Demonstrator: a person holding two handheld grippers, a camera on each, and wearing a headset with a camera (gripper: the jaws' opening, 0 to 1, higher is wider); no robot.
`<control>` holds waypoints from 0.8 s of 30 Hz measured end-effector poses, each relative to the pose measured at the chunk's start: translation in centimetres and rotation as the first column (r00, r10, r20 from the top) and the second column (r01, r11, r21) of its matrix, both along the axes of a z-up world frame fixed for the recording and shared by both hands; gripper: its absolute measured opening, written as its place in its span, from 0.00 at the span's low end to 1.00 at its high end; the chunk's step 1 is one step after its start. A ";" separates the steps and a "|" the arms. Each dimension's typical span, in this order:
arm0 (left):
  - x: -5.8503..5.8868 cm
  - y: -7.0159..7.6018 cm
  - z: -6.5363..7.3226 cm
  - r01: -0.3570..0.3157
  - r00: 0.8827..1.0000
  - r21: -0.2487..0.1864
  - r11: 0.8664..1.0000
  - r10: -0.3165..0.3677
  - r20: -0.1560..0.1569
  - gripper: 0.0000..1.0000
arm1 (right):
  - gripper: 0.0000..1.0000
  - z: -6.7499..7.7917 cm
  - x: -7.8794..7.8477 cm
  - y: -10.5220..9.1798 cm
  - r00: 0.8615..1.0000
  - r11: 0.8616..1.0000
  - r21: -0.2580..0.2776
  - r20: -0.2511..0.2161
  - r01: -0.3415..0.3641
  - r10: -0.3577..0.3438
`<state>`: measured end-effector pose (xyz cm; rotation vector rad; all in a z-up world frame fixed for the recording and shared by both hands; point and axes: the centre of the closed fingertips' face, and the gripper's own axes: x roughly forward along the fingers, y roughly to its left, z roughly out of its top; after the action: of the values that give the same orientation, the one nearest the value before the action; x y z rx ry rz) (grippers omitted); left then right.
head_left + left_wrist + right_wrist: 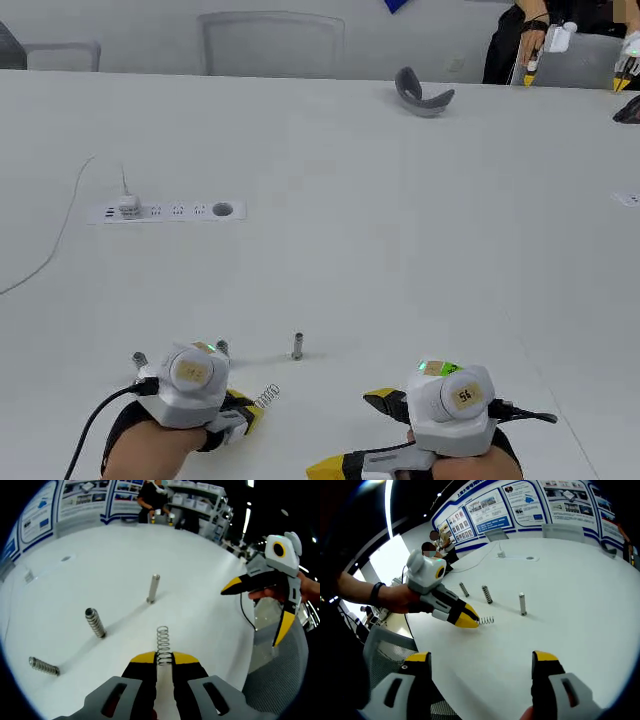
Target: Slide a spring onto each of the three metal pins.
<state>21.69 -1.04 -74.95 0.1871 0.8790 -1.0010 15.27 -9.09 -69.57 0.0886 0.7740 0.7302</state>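
A broad white table (400, 220) runs across the room, with poster boards along the far wall. Low and centre in the left gripper view, a loose spring (162, 642) is pinched at its near end between the narrow yellow tips of the left gripper (158, 657). The bare pin (153, 588) stands upright above it, apart. A spring-covered pin (94, 622) stands at left, and a second covered pin (44, 666) at lower left. The right gripper (482, 660) is spread wide, gripping nothing. A power strip (165, 211) lies at the head view's left.
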 end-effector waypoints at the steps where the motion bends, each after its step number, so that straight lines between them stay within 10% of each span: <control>1: -0.1 0.4 0.1 0.000 1.000 0.005 1.000 0.000 0.004 0.11 | 0.84 0.0 0.0 0.1 1.000 1.000 0.001 0.000 -0.001 0.001; 24: -3.2 4.9 2.1 -0.040 0.999 -0.028 0.999 0.040 0.018 0.11 | 0.83 -0.1 0.1 2.3 0.999 0.999 0.023 -0.006 -0.046 0.046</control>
<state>18.52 3.90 -72.86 0.1545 0.8482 -0.9724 15.41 -6.74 -69.67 0.0942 0.7758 0.7832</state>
